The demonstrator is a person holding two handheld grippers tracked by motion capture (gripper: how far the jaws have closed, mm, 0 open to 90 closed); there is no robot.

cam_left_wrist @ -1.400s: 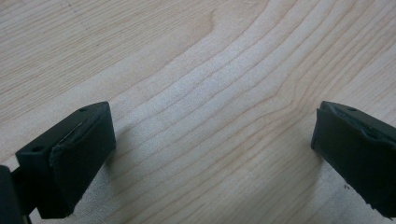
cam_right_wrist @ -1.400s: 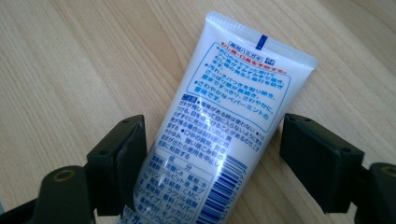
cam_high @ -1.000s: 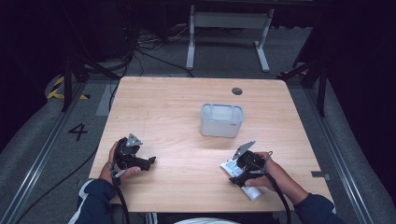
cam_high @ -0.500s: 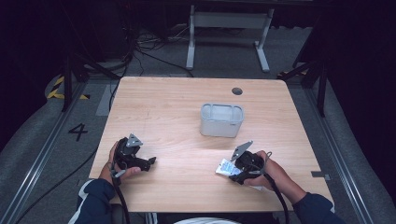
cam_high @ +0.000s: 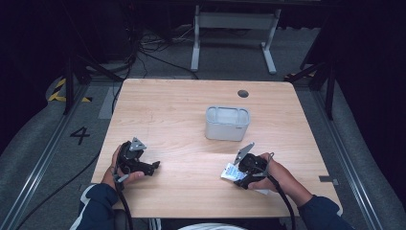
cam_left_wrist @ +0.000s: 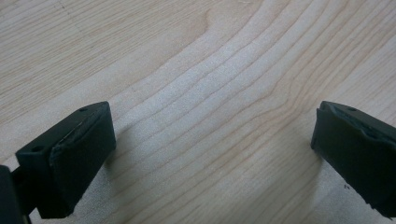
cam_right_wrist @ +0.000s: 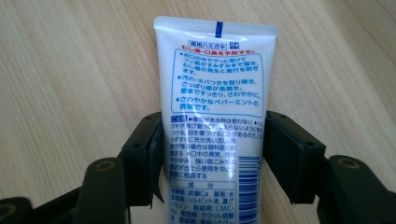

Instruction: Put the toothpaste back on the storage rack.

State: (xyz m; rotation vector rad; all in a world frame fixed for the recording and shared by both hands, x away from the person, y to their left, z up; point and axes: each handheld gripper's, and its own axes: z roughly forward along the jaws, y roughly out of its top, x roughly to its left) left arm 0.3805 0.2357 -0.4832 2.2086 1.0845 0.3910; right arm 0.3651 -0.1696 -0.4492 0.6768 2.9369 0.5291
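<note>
Grasp step: right tool (cam_right_wrist: 212, 154) jaws, just reopening slightly, pinch the tube (cam_right_wrist: 215, 93) flat on the bench (cam_high: 182, 110) at 5 o'clock, left tool (cam_left_wrist: 210, 149) wide open and empty at 7; next likely lift toward the bin (cam_high: 227, 123) at 12.

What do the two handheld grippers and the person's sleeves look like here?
Both the left gripper and right gripper are black with blocky padded jaws. Each carries a grey three-cornered plate on top and trails a black cable. The sleeves are dark navy blue.
</note>
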